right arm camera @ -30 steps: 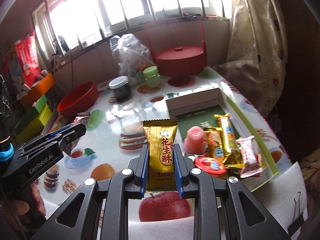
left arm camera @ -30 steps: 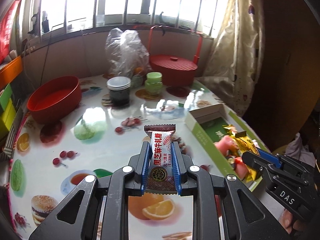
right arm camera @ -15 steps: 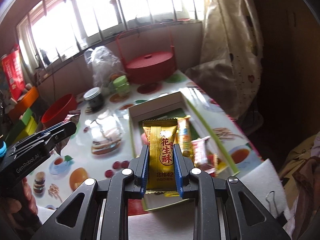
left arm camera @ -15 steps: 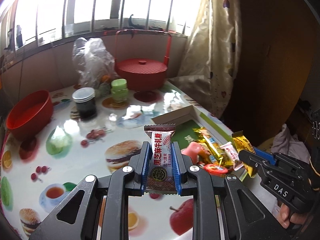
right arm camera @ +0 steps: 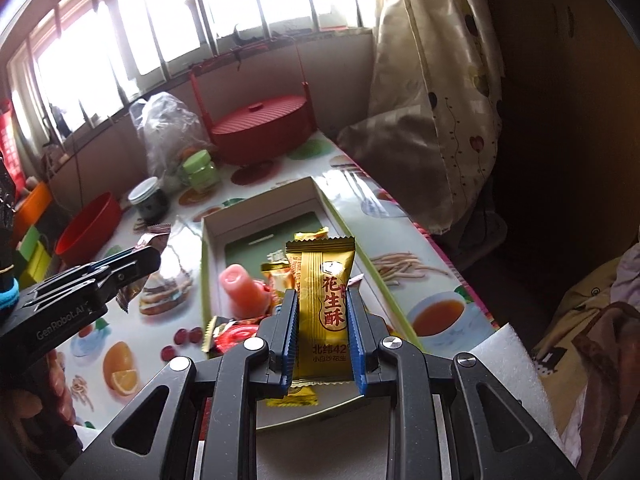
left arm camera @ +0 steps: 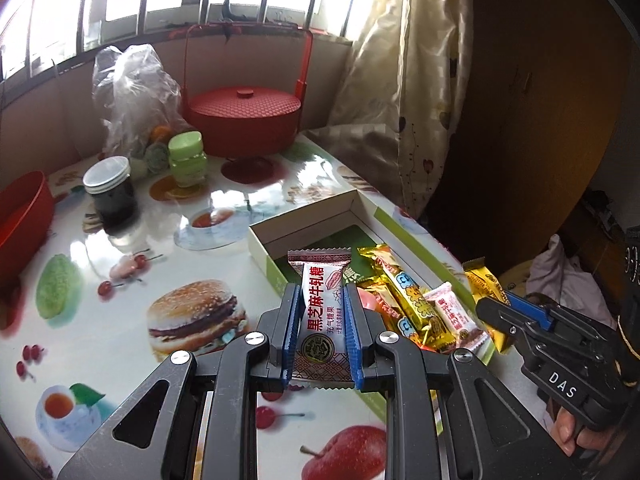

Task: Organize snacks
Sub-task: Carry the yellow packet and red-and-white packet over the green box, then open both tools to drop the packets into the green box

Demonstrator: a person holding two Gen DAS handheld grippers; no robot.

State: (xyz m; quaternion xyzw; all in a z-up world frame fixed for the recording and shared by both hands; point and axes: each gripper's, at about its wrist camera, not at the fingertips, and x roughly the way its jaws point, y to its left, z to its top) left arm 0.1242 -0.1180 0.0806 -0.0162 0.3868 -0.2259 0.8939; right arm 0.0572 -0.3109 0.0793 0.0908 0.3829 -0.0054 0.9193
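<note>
While each gripper pinches a wrapper, the white-and-brown candy [left arm camera: 320,316] and gold peanut crisp [right arm camera: 322,308] look perhaps uncrumpled.

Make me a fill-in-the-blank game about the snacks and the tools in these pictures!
1. The left tool is shut on a white and ____ candy packet.
2. The right tool holds a ____ peanut snack packet.
3. The pink jelly lies inside the ____ box.
4. The lidded basket with the tall handle is ____.

Missing words: brown; gold; green; red
</note>
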